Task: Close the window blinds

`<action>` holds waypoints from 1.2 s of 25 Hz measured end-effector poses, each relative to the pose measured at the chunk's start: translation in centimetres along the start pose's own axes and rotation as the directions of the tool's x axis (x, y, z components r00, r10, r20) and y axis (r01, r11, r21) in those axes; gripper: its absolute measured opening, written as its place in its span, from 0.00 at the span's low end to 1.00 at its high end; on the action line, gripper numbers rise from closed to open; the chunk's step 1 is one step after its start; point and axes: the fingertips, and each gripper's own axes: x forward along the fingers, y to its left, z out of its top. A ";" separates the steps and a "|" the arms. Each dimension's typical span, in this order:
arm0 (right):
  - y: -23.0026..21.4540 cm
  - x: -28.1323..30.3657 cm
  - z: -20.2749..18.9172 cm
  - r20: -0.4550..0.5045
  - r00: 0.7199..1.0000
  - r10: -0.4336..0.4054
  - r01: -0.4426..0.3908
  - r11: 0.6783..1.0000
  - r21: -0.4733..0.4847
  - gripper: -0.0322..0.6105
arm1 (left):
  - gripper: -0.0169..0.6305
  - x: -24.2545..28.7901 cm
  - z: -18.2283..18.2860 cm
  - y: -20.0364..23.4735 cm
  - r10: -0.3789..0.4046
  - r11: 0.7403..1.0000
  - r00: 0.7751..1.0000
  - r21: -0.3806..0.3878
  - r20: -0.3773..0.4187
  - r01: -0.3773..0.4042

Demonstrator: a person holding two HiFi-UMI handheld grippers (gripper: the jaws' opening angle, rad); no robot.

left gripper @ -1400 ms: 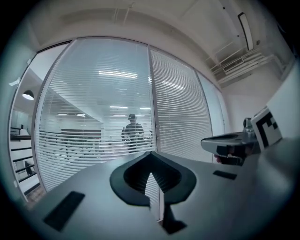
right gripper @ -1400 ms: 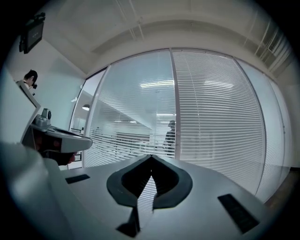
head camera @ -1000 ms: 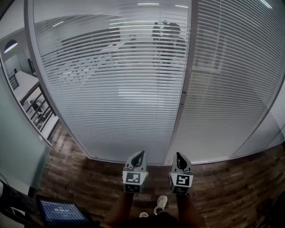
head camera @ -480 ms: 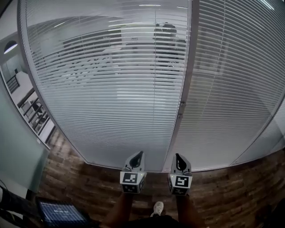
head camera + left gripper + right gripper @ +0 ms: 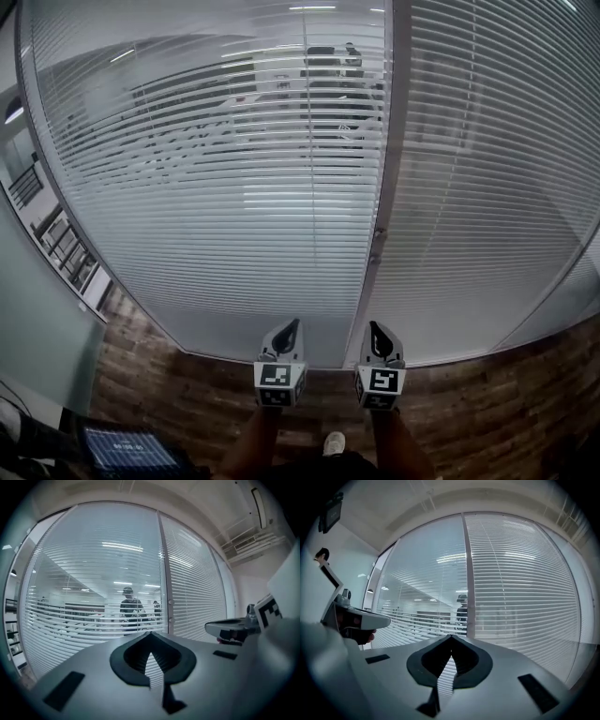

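Hanging left of the frame post (image 5: 389,141), the open blinds (image 5: 234,187) look light, thin, easily bent; a small knob (image 5: 378,232) on that post seems the grip spot. Left tongs (image 5: 292,326) and right tongs (image 5: 375,328) are clenched empty.

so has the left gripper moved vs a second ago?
Yes. The left gripper has come closer to the window: it now reaches further past the bottom rail, over the blinds.
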 end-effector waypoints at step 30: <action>-5.3 10.6 1.3 0.156 0.984 -0.086 0.099 0.992 -0.076 0.05 | 0.01 11.7 -0.1 1.5 -0.047 0.998 0.990 0.040 0.129 0.042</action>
